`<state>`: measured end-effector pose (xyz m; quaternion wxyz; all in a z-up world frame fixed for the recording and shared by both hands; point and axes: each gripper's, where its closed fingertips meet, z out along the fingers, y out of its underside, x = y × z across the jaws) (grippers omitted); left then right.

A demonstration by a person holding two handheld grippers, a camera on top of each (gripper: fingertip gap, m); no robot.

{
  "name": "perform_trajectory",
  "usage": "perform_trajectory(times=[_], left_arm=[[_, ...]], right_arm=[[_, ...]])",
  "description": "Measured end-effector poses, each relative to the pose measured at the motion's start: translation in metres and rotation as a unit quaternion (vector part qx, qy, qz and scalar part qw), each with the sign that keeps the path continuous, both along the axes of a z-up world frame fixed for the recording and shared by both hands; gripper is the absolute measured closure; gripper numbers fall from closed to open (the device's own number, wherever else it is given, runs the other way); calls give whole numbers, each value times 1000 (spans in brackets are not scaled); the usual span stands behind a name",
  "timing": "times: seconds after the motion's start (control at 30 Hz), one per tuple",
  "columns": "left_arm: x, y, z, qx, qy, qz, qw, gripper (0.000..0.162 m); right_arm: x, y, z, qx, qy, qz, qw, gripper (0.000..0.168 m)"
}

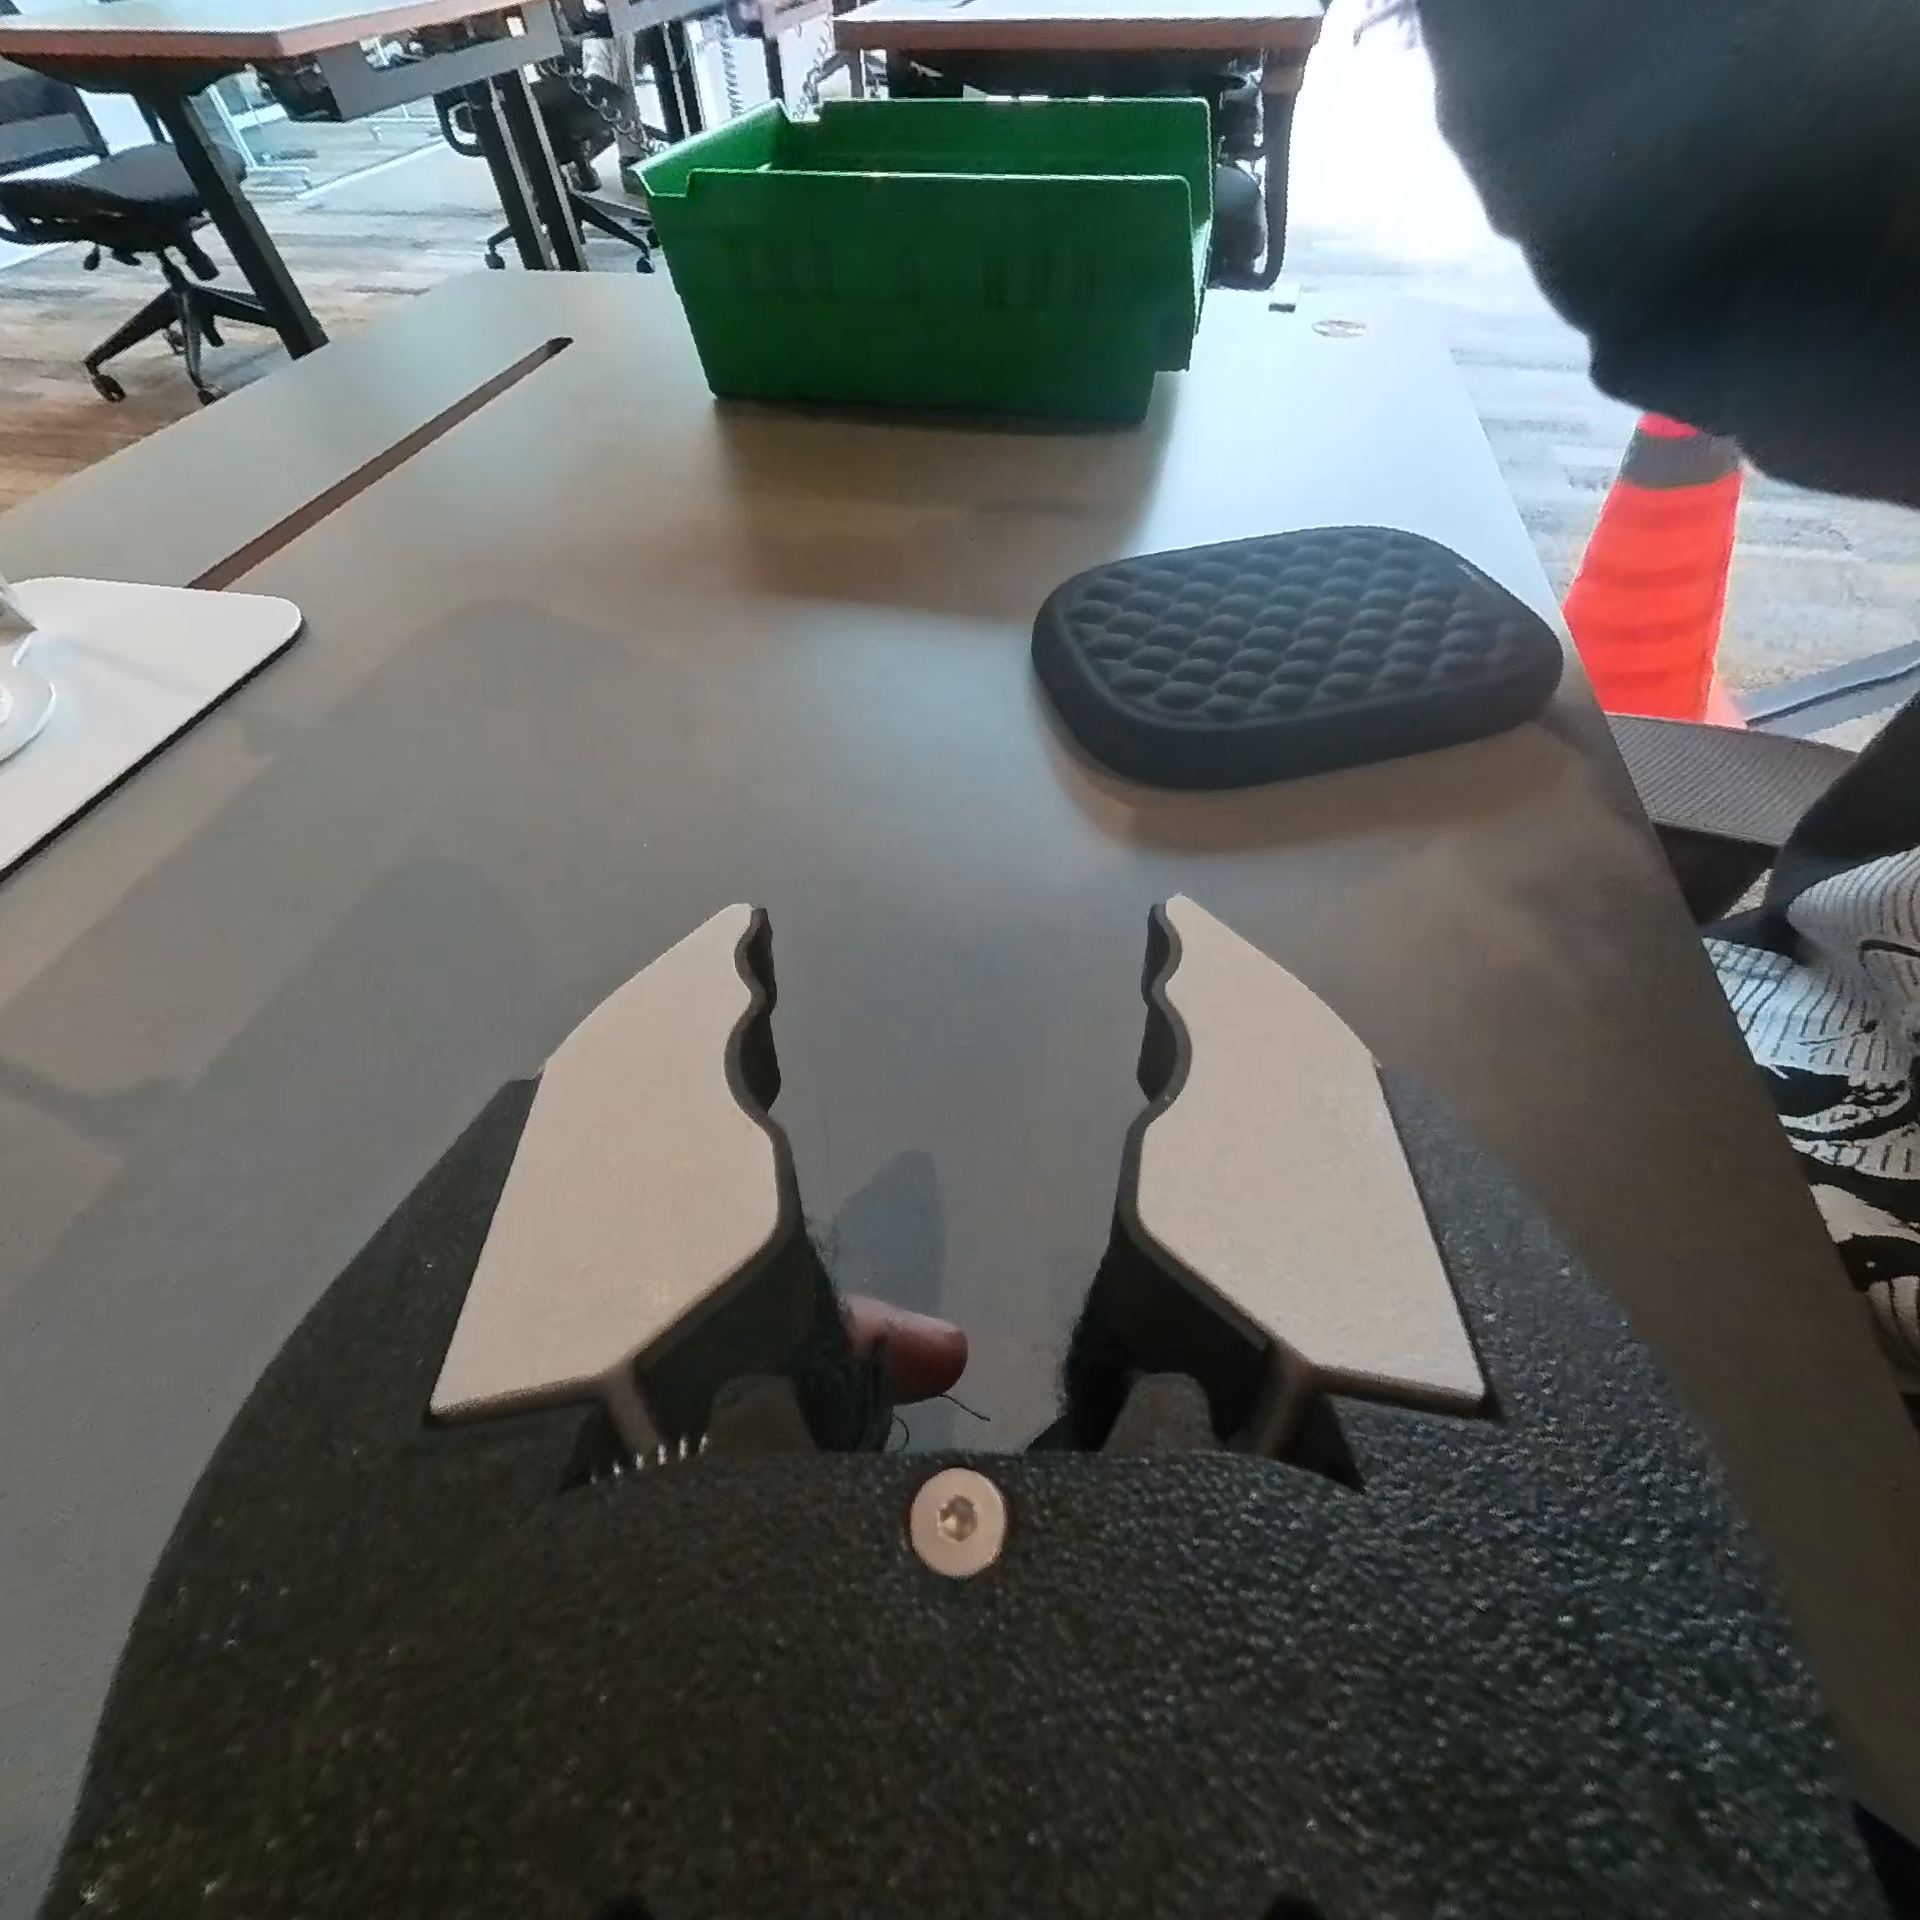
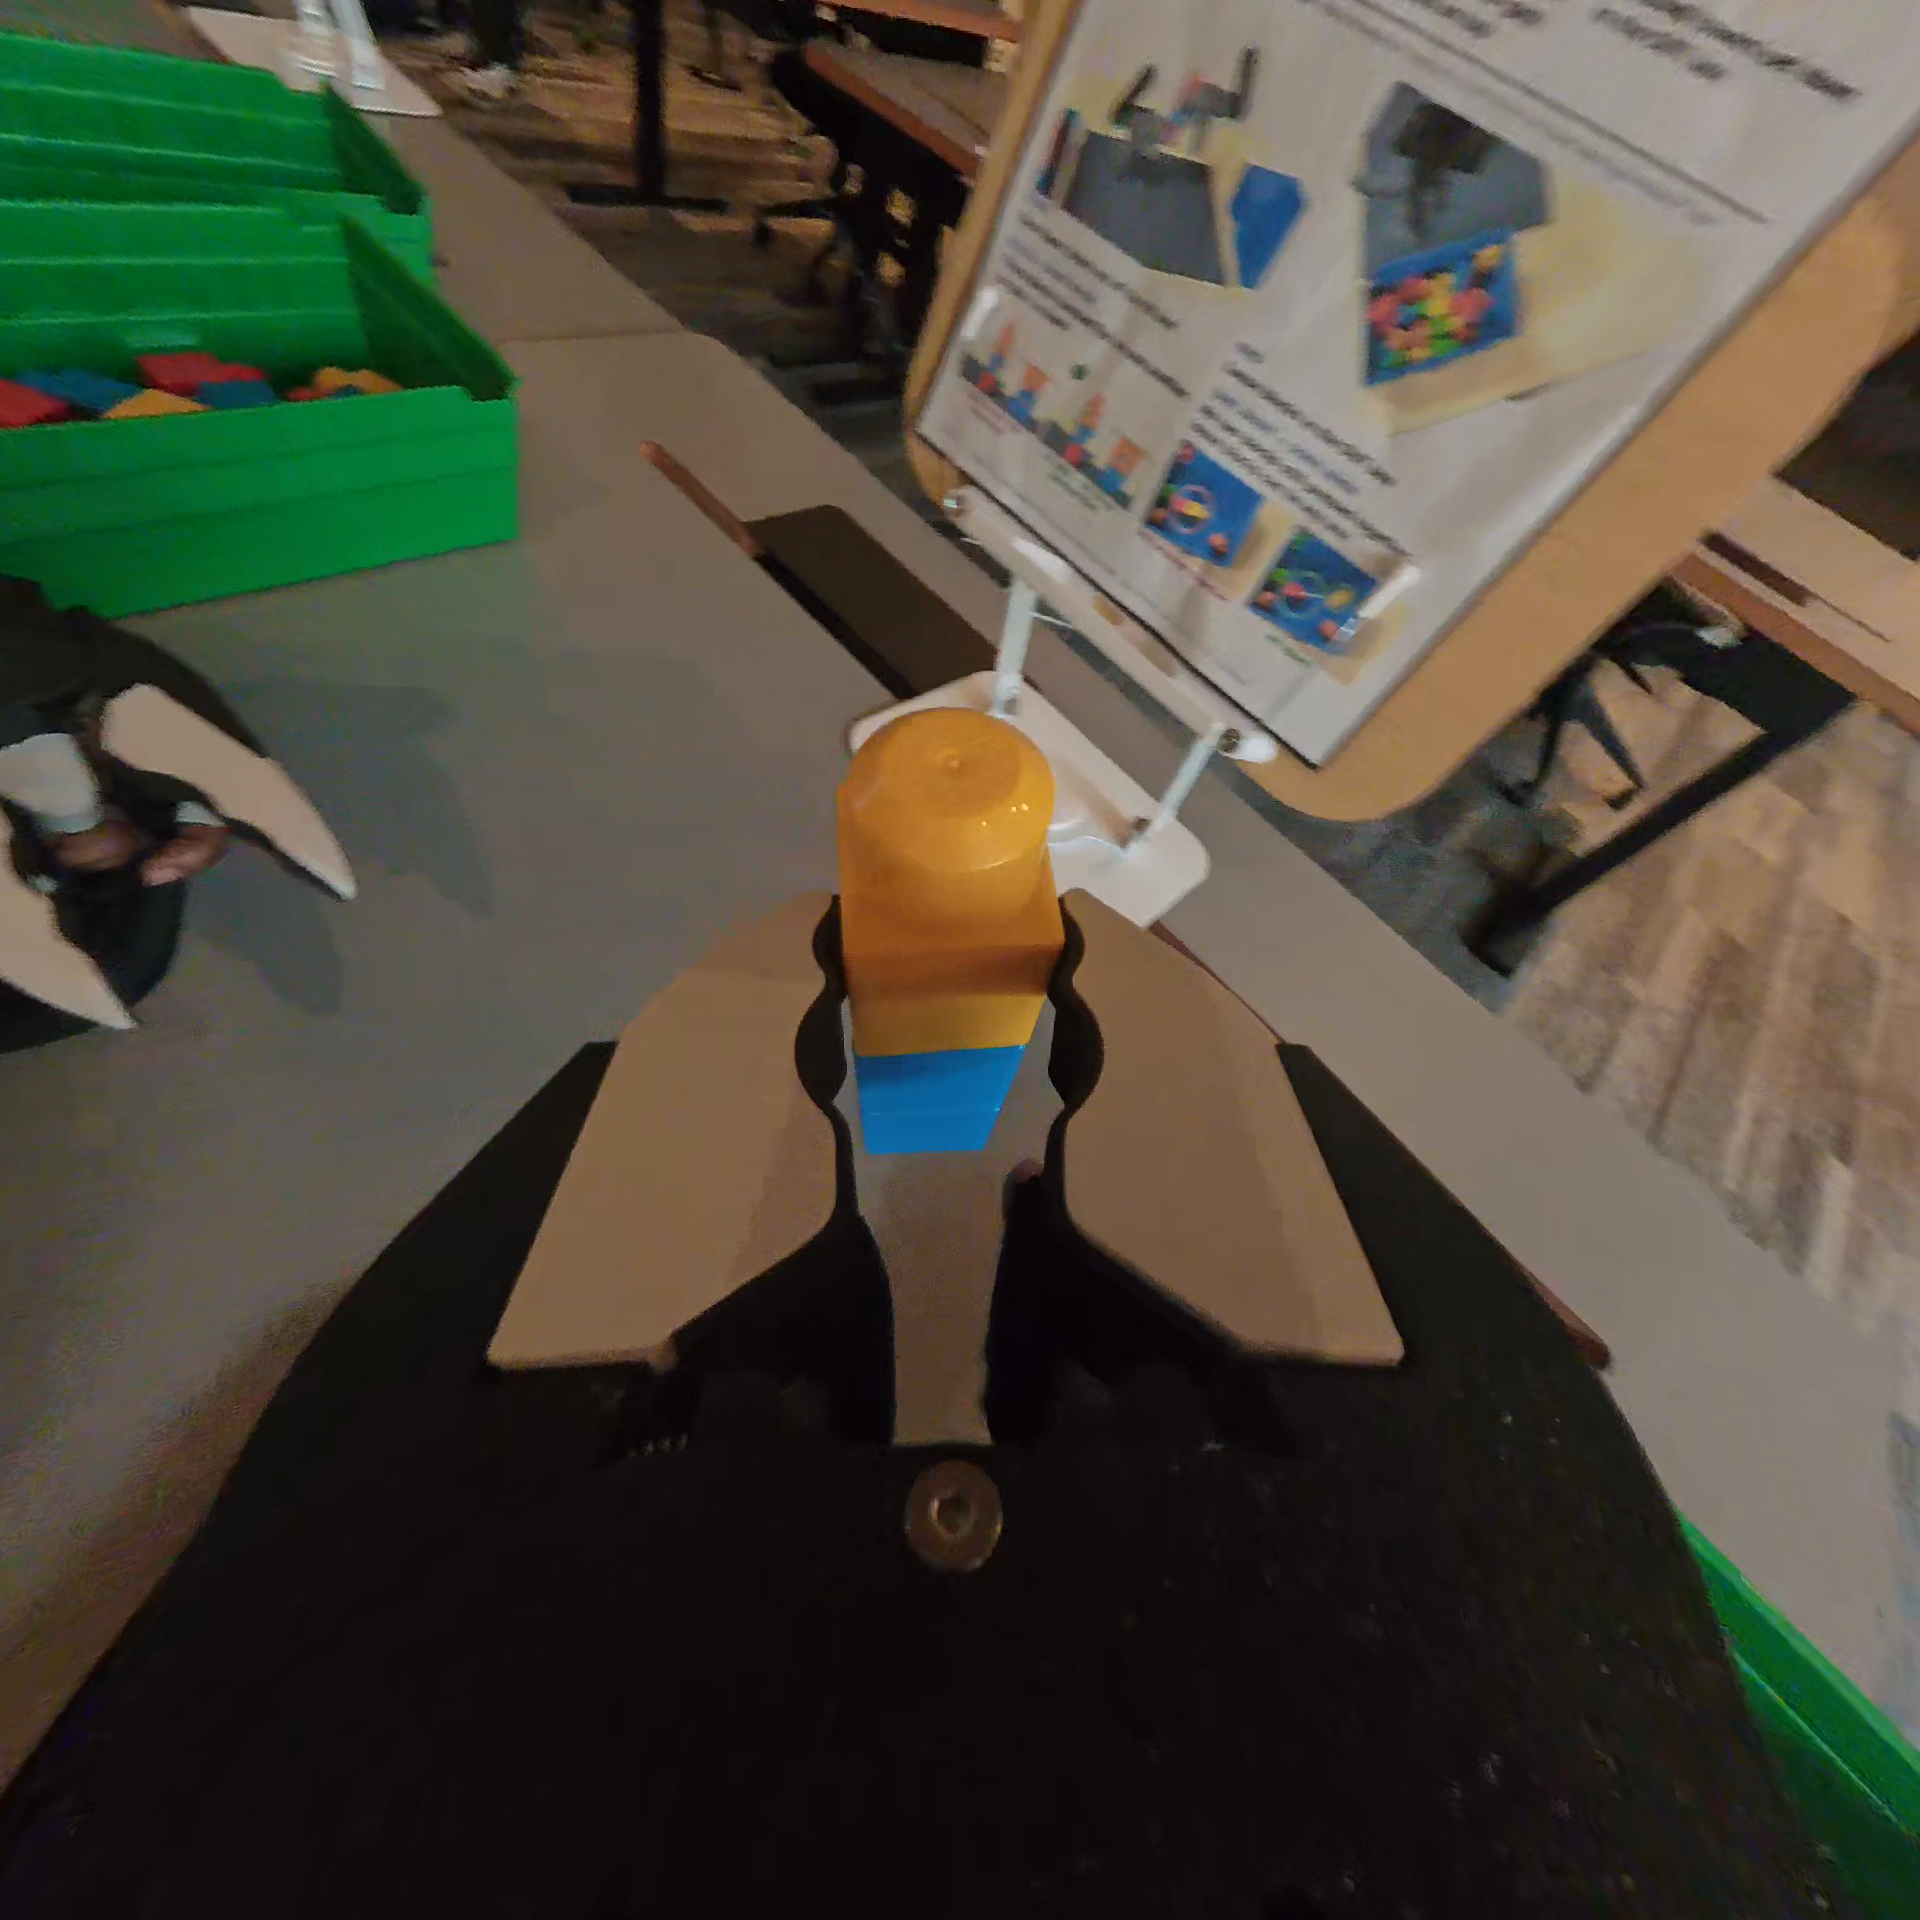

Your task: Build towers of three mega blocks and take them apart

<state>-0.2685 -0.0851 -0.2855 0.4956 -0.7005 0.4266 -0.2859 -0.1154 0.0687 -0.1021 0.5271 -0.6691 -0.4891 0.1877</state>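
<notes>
My right gripper [image 2: 951, 914] is shut on a tower of three blocks: an orange block [image 2: 945, 831] on top, a yellow one [image 2: 945, 1023] under it and a blue one [image 2: 935, 1101] at the bottom. The fingers clamp the orange block's sides. I cannot tell whether the blue block touches the grey table [image 2: 520, 935]. My left gripper [image 1: 958, 914] is open and empty over the dark table [image 1: 727, 675]. It also shows in the right wrist view [image 2: 237, 956], open, at the left edge.
A green bin [image 2: 260, 499] holds several loose red, blue and yellow blocks [image 2: 187, 384]. An instruction sheet [image 2: 1351, 364] stands on a white base [image 2: 1143, 852]. The left wrist view shows a green bin [image 1: 935, 291], a black pad [image 1: 1299, 655] and an orange cone [image 1: 1652, 582]. Some 30 cm of space lies between my two pairs of fingers.
</notes>
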Motion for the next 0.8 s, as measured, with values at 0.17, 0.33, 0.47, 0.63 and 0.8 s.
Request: perform_trajectory(times=[0.17,0.33,0.47,0.63,0.8], left_arm=[[-1,0,0,0,-2,2,1000,94],[0,0,0,0,1,1,1000,94],[-1,1,0,0,0,2,1000,94],[-1,1,0,0,1,3,1000,94],[-1,1,-1,-2,0,3,1000,94]], right_arm=[[45,39,5,-2,-1,-77,997,132],[94,76,1,2,8,-160,987,132],[132,101,-10,-1,16,-221,975,132],[180,131,-35,-16,36,-291,956,132],[216,154,-63,-31,33,-343,938,132]])
